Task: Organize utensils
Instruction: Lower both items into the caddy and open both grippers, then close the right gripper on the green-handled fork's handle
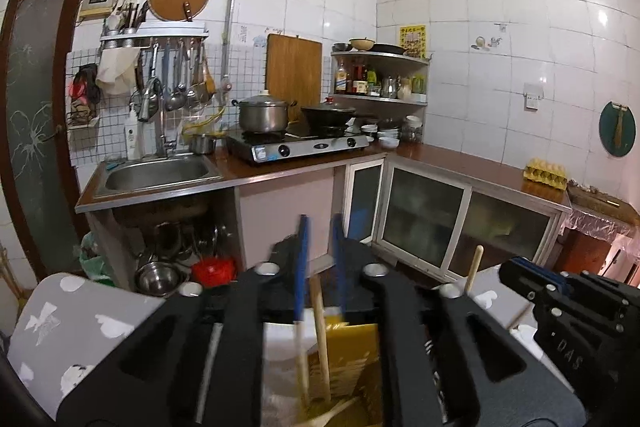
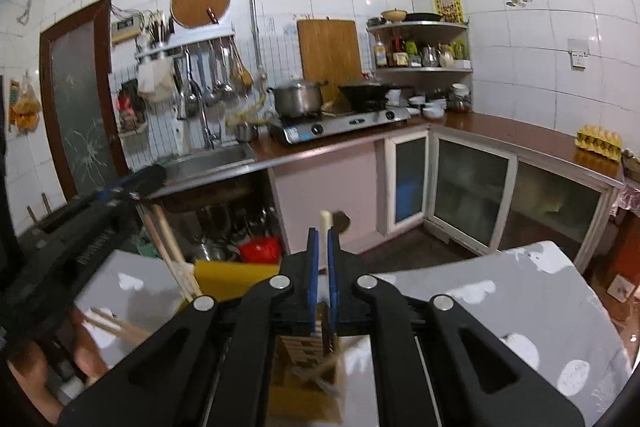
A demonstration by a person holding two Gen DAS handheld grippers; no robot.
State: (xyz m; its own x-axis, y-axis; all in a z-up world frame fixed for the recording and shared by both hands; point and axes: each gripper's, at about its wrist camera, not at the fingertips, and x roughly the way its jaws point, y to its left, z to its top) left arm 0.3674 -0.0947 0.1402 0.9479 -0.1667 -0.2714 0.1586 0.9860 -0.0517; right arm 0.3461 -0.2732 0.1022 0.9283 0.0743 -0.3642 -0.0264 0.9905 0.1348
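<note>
In the left wrist view my left gripper has its blue-padded jaws slightly apart, and wooden chopsticks rise between them from a yellow holder below. My right gripper is shut on a pale wooden utensil handle that sticks up between its blue pads. The right gripper shows in the left wrist view at the right, with that handle beside it. The left gripper shows in the right wrist view, above the chopsticks and yellow holder.
A grey patterned table lies under both grippers. Beyond are a counter with a sink, a gas stove bearing a pot and a wok, hanging ladles, glass cabinet doors and an egg tray.
</note>
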